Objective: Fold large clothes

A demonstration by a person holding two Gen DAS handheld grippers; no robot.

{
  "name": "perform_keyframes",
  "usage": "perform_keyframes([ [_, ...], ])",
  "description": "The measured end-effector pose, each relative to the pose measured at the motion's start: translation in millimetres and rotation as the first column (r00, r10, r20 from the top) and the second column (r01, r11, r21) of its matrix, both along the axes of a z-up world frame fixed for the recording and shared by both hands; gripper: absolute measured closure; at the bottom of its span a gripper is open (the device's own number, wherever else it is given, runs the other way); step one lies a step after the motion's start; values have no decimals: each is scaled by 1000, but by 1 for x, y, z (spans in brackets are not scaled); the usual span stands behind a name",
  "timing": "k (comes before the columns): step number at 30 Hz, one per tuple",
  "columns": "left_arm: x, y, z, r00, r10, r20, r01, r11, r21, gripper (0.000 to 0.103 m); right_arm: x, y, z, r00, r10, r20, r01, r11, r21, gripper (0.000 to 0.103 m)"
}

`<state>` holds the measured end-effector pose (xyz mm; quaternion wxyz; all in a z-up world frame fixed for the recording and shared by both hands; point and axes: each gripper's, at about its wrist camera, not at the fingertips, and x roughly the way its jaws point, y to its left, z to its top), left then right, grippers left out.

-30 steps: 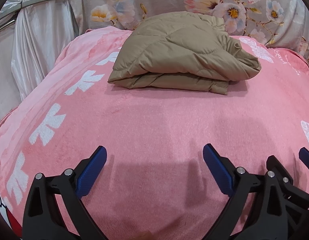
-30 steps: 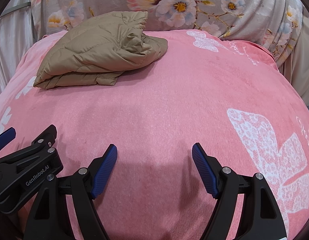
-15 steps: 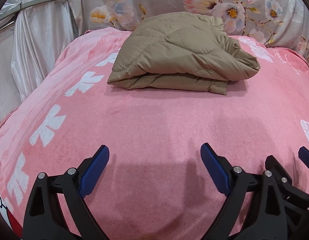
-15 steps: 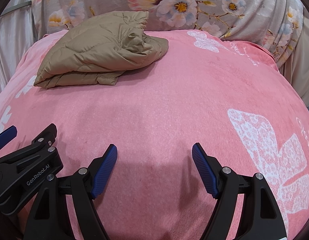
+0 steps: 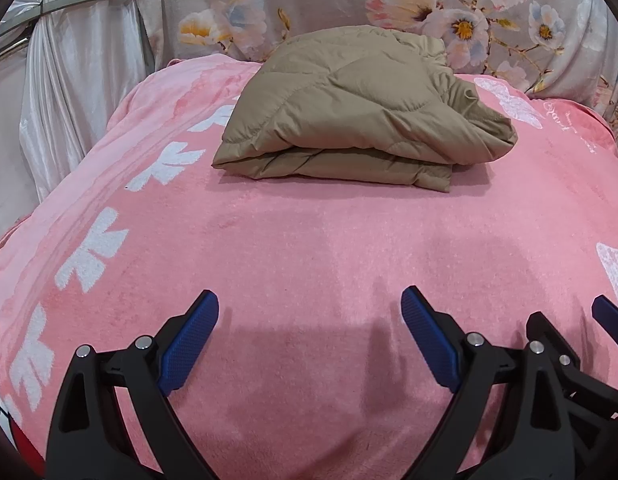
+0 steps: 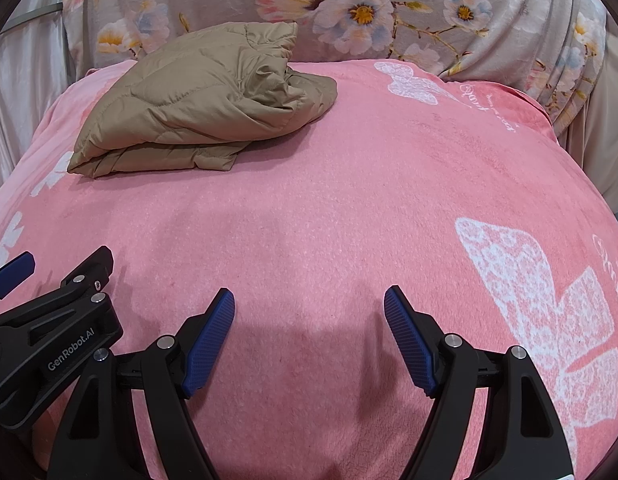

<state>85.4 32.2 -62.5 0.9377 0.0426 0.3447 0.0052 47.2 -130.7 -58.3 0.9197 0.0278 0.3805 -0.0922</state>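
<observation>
Floral grey fabric [image 5: 349, 4] drapes the back of the scene, and in front of it a bed is spread with a pink fleece blanket [image 5: 309, 248] printed with white bows and butterflies. Toward the far side of that blanket, left of centre from my right camera, sits the tan quilted puffer jacket [image 5: 361, 112], folded into a thick bundle with its layers stacked and one rumpled end bulging to the right. I hold my left gripper [image 5: 309, 320] and right gripper [image 6: 309, 320] side by side low over the near part of the blanket, both with jaws spread wide and nothing between them, well apart from the jacket. By my reading the fold looks done, or nearly. The risk I see is the padding: springy fill could push the top layer up and let the bundle slump open at the loose right end. If I reach in to tidy it, a pad could snag the slick shell and drag the whole stack across the fleece.
</observation>
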Motion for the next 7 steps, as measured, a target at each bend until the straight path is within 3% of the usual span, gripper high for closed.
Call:
perform_keyframes([
  [7, -1, -1, 1, 1000, 2, 4, -2, 1000, 6, 13, 0, 0, 0, 1000, -1, -1, 1, 1000, -4, 28],
])
